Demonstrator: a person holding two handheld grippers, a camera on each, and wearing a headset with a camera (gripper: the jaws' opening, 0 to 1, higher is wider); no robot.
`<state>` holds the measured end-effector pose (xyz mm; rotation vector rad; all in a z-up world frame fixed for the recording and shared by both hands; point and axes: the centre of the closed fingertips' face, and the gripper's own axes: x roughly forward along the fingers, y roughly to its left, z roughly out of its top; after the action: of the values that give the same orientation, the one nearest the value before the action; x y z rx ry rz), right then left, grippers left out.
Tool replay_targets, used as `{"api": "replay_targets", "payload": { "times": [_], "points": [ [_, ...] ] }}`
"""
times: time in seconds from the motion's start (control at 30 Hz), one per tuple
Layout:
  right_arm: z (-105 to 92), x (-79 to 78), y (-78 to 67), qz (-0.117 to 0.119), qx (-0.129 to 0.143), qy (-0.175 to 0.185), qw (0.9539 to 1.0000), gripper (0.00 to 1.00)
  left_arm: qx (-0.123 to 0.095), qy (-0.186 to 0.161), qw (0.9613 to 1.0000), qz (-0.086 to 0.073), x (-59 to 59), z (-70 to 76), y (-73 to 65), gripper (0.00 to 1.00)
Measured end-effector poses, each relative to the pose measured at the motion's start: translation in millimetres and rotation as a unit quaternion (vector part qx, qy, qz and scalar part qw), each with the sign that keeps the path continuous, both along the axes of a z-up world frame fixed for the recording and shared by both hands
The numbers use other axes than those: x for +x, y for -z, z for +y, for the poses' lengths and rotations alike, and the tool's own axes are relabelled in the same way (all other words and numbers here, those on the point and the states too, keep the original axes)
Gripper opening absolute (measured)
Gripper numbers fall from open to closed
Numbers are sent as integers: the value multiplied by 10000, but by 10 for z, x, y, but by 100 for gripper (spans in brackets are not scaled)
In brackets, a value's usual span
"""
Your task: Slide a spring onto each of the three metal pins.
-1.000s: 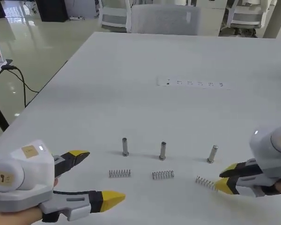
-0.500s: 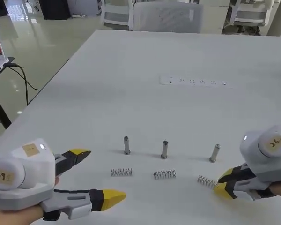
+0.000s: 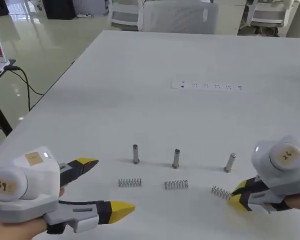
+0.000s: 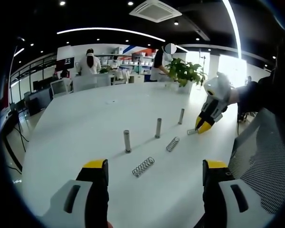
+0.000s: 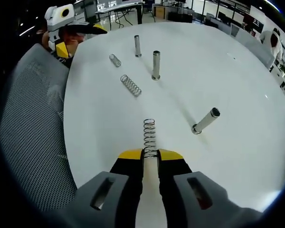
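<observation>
The right spring (image 5: 149, 137) lies on the white table (image 3: 140, 100), just near of the right pin (image 3: 230, 162). The right gripper (image 5: 150, 155) has its yellow jaws almost fully together on the near end of this spring, and the rest of the coil points away from it over the table. The middle spring (image 3: 176, 185) and the left spring (image 3: 129, 183) lie free, each just near of its own pin, the middle pin (image 3: 176, 158) and the left pin (image 3: 135, 154). All three pins stand bare.

I judge that the first step is in hand: taking the right spring. The next move calls for lifting it, turning its open end down over the top of the right pin, and letting it slide down. The grip is at the very end, so the coil may swing or bend.

The left gripper (image 3: 105, 185) waits at the near left with its jaws wide apart and nothing between them.

In the head view the right gripper covers the held end of the spring. I cannot tell if the spring has left the table. How the pins are fixed is too small to see.
</observation>
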<state>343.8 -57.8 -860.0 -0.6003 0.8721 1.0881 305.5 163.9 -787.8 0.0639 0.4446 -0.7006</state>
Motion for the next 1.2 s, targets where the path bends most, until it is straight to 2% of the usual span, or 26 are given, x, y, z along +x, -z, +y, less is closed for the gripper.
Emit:
{"api": "replay_targets", "payload": {
  "times": [0.23, 0.5, 0.63, 0.8, 0.93, 1.2],
  "points": [
    [126, -79, -179, 1, 65, -178, 9998, 13, -35, 184, 9998, -3, -39, -71, -24, 73],
    [310, -163, -390, 27, 198, -452, 9988, 13, -14, 703, 9975, -8, -92, -260, -90, 62],
    [392, -206, -454, 53, 219, -583, 9980, 13, 7, 1040, 9946, -38, -91, -374, -139, 56],
    [454, -238, -522, 43, 182, -760, 9969, 13, 81, 1366, 9906, -59, -65, -489, -208, 56],
    [535, -257, -624, -15, 186, -927, 9955, 13, 131, 1675, 9857, -111, -34, -610, -270, 53],
    [677, -268, -739, -70, 165, -1218, 9924, 13, 202, 2007, 9794, -51, 8, -804, -224, 48]
  ]
}}
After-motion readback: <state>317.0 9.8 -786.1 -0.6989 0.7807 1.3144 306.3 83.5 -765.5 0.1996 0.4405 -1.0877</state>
